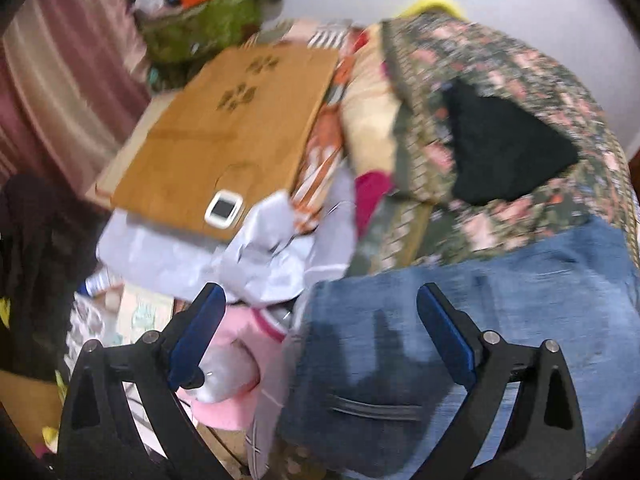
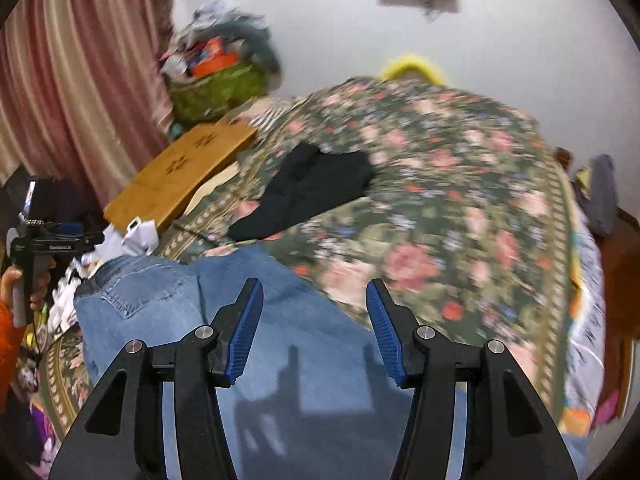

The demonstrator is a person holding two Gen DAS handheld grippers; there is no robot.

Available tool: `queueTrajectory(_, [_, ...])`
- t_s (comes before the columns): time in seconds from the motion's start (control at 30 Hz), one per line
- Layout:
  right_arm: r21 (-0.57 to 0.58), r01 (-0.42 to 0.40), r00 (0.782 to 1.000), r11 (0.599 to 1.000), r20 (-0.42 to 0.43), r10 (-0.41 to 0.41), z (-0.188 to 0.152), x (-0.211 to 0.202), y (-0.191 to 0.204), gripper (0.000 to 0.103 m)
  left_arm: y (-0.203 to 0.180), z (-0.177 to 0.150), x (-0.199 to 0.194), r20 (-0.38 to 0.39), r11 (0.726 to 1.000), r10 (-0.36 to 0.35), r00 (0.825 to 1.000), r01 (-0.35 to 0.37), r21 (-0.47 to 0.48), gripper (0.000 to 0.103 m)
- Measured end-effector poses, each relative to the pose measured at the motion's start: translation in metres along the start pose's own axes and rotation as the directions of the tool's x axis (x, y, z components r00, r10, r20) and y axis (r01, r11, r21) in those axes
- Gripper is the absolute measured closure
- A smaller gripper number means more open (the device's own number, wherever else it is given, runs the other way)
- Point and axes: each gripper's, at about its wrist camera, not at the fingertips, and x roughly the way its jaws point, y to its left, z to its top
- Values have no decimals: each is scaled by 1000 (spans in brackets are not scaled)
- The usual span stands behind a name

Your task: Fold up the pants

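Left wrist view: jeans [image 1: 500, 300] motion-blurred, cropped.

Ahead of the right gripper [image 2: 315, 330], open floral bedspread [image 2: 460, 200] lies free; only a black garment [image 2: 316, 188] and, further left, a wooden board [image 2: 180, 172] intrude.

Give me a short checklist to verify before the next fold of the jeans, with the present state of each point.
1. Left tool open, nothing between its fingers: ok.
2. Right tool open, nothing between its fingers: ok.
3. Jeans lie on the flowered bedspread, below both tools: ok.
4. Jeans flat and free of wrinkles: cannot tell, the pictures are blurred.
5. Jeans fully on the bed: not ok, in the left view one end hangs over the edge by the pink cloth.
6. Black garment lies apart from the jeans: ok.
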Motion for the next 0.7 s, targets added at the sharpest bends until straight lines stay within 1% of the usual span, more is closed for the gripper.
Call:
queueTrajectory(0.07, [-17, -34, 998, 999, -44, 33, 13, 28, 9, 53, 13, -5, 20, -45, 1000, -7, 999, 6, -18, 6])
queueTrajectory(0.1, [-20, -46, 997, 999, -57, 45, 17, 36, 11, 53, 16, -7, 27, -63, 1000, -13, 998, 11, -25, 6])
queueTrajectory(0.17, [-33, -69, 993, 997, -100, 66, 24, 62, 18, 53, 23, -11, 42, -105, 998, -41, 994, 36, -53, 6])
queueTrajectory(0.2, [-35, -76, 990, 996, -119, 72, 26, 72, 20, 53, 28, -15, 50, -134, 995, -68, 989, 58, -79, 6])
queueTrajectory(0.27, [-30, -98, 982, 995, -163, 92, 29, 93, 24, 53, 33, -22, 64, -185, 985, -140, 973, 118, -126, 6])
queueTrajectory(0.33, [-10, -113, 972, 994, -210, 109, 29, 112, 25, 53, 30, -25, 73, -213, 978, -183, 960, 155, -142, 7])
queueTrajectory(0.37, [9, -120, 965, 993, -233, 119, 28, 121, 24, 54, 28, -27, 75, -221, 974, -204, 954, 176, -140, 12])
queueTrajectory(0.4, [26, -126, 960, 992, -248, 129, 29, 126, 23, 58, 26, -27, 75, -230, 971, -224, 947, 196, -138, 16])
queueTrajectory(0.43, [57, -151, 948, 987, -275, 161, 26, 133, 22, 68, 24, -28, 76, -241, 963, -260, 935, 232, -139, 27])
queueTrajectory(0.47, [75, -163, 940, 984, -290, 178, 25, 137, 22, 73, 22, -28, 77, -249, 954, -291, 924, 263, -142, 39])
queueTrajectory(0.5, [86, -168, 936, 982, -300, 187, 23, 140, 23, 81, 19, -30, 79, -262, 941, -334, 905, 304, -150, 47])
queueTrajectory(0.53, [87, -172, 933, 981, -304, 191, 22, 142, 24, 87, 17, -32, 81, -278, 926, -376, 884, 344, -159, 64])
queueTrajectory(0.57, [72, -164, 936, 984, -304, 178, 21, 142, 27, 88, 14, -33, 82, -284, 915, -402, 870, 369, -164, 79])
queueTrajectory(0.6, [60, -162, 938, 985, -302, 172, 21, 142, 28, 91, 11, -34, 81, -287, 908, -417, 862, 386, -160, 84])
queueTrajectory(0.63, [44, -158, 940, 986, -299, 164, 20, 141, 30, 92, 9, -34, 78, -282, 910, -414, 866, 386, -149, 93])
queueTrajectory(0.67, [22, -147, 946, 989, -289, 147, 19, 138, 34, 93, 7, -34, 74, -276, 918, -397, 875, 374, -132, 96])
queueTrajectory(0.7, [4, -137, 951, 991, -278, 133, 20, 136, 35, 94, 5, -35, 69, -264, 934, -358, 896, 344, -100, 97])
